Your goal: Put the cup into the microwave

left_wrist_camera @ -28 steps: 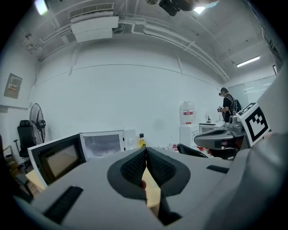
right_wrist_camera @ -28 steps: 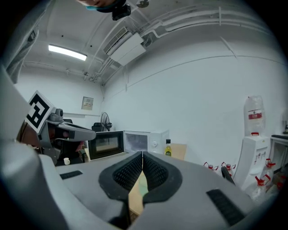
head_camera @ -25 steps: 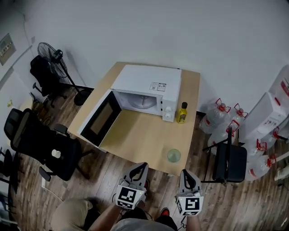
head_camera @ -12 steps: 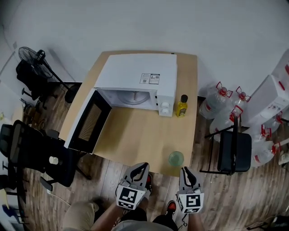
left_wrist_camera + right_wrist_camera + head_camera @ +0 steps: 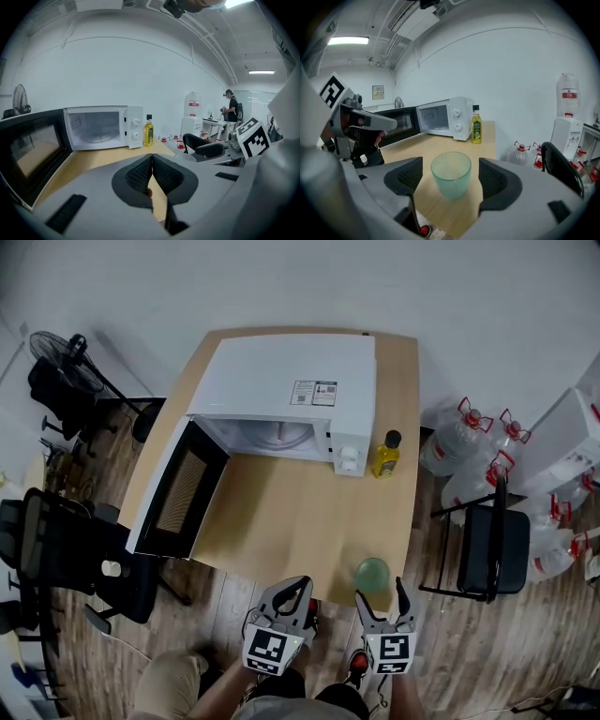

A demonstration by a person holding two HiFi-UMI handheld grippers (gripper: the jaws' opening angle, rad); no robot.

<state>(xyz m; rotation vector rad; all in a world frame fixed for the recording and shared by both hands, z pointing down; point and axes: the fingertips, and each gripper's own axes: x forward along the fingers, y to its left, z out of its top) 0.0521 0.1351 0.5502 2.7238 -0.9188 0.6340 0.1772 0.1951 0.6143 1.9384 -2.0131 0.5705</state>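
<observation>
The translucent green plastic cup (image 5: 372, 573) stands upright at the wooden surface's (image 5: 281, 521) near edge, dead ahead of the right hand-held gripper (image 5: 382, 594) — its jaws, just opened wide, frame it untouched. The left hand-held gripper (image 5: 289, 594), jaws pressed together, sits farther off.

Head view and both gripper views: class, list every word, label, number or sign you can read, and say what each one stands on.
No text here is readable; nothing can be quoted.
Sticker on top of the microwave: print too small.
Label on the oil bottle: blurred.
Wall plaque: too small.
Red label on the water dispenser bottle: blurred.
Marker cubes: black-and-white square patterns, no letters.
</observation>
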